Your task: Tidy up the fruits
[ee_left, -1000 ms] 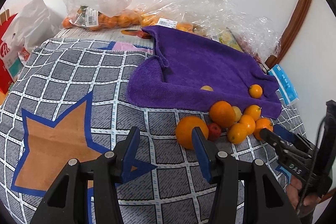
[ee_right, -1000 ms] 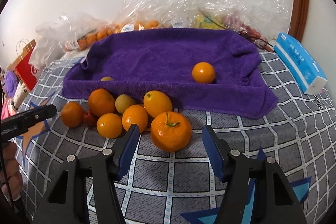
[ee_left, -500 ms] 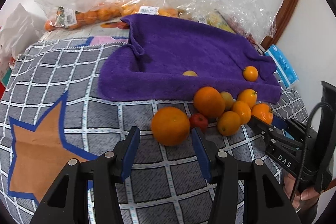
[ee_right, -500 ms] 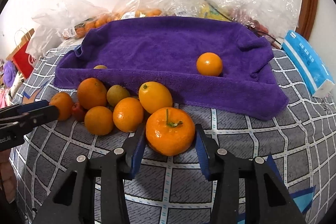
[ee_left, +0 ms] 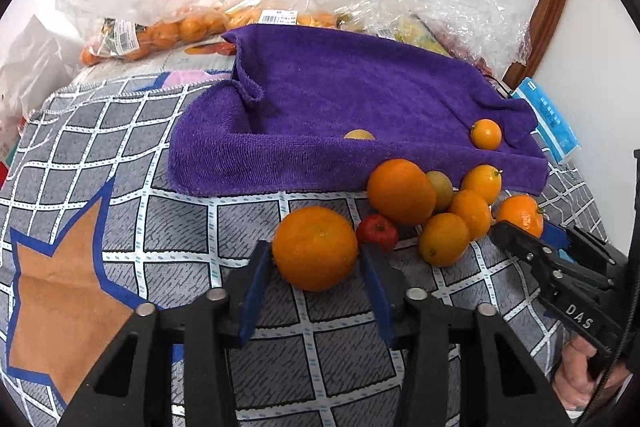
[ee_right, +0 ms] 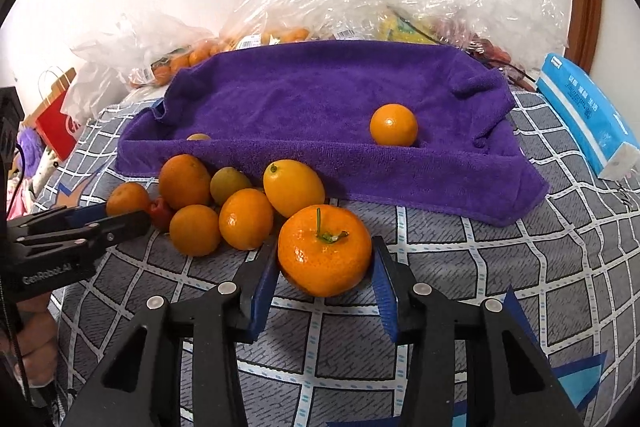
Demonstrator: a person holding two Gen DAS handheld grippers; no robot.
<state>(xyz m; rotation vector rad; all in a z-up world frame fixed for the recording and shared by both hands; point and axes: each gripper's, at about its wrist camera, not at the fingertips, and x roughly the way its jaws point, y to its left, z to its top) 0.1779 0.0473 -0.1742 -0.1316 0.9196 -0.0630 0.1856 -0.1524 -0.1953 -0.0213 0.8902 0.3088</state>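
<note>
On the left, a large round orange (ee_left: 315,247) was seen resting on a grey checked cloth with a star pattern (ee_left: 132,187), between the blue pads of the left hand-held gripper (ee_left: 316,287). Its jaws were closing around the fruit; the left pad appeared to touch the peel, while firm contact on the other side could not be confirmed.

In the middle, a loose cluster of small oranges (ee_right: 245,219), a greenish fruit (ee_right: 229,183), an oval yellow-orange fruit (ee_right: 293,187) and a tiny red fruit (ee_left: 377,230) was gathered just in front of a purple towel (ee_right: 320,95), on which one small orange (ee_right: 393,125) and a partly hidden yellow fruit (ee_right: 198,137) were lying.

On the right, a stemmed mandarin (ee_right: 325,250) was pinched between the narrowed pads of the right hand-held gripper (ee_right: 325,287).

The pick-up step was judged to be in hand. Next, both fruits would probably need lifting clear and carrying onto the towel, without the cluster being nudged.
</note>
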